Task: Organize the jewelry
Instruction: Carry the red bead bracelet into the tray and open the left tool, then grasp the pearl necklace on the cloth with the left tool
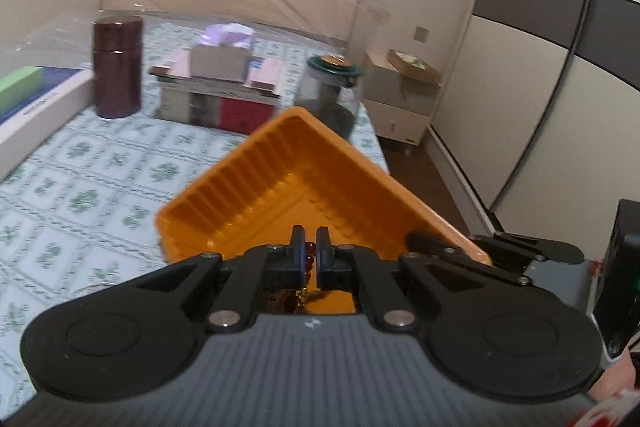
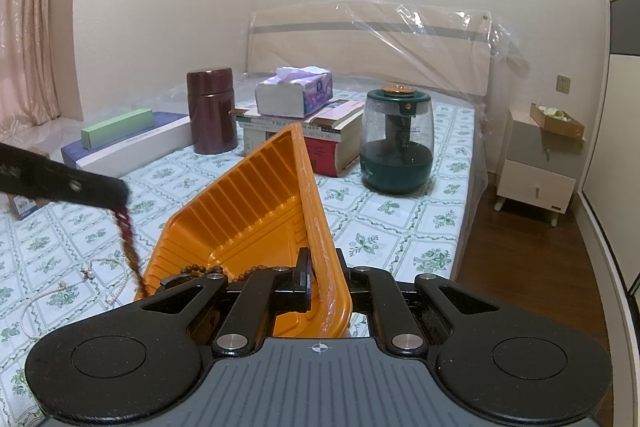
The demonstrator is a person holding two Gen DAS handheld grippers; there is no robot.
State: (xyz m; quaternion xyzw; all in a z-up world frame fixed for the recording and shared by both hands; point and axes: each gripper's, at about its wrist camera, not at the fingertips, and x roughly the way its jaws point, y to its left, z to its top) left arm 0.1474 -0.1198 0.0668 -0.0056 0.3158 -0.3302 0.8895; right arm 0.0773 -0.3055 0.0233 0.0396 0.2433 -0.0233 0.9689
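Two tongs are working together: the right gripper (image 2: 323, 281) is pinching the rim of the tilted orange tray (image 2: 256, 203), while the left gripper (image 1: 310, 247) is pinching a dark bead strand (image 2: 127, 231), its length dangling straight down beside the tray's near-left edge.

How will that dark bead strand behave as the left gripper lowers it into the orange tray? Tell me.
Probably floppy: the bead strand dangles limp from the left gripper. It likely swings and piles up rather than lying straight. The orange tray, tilted in the right gripper, may let beads slide.
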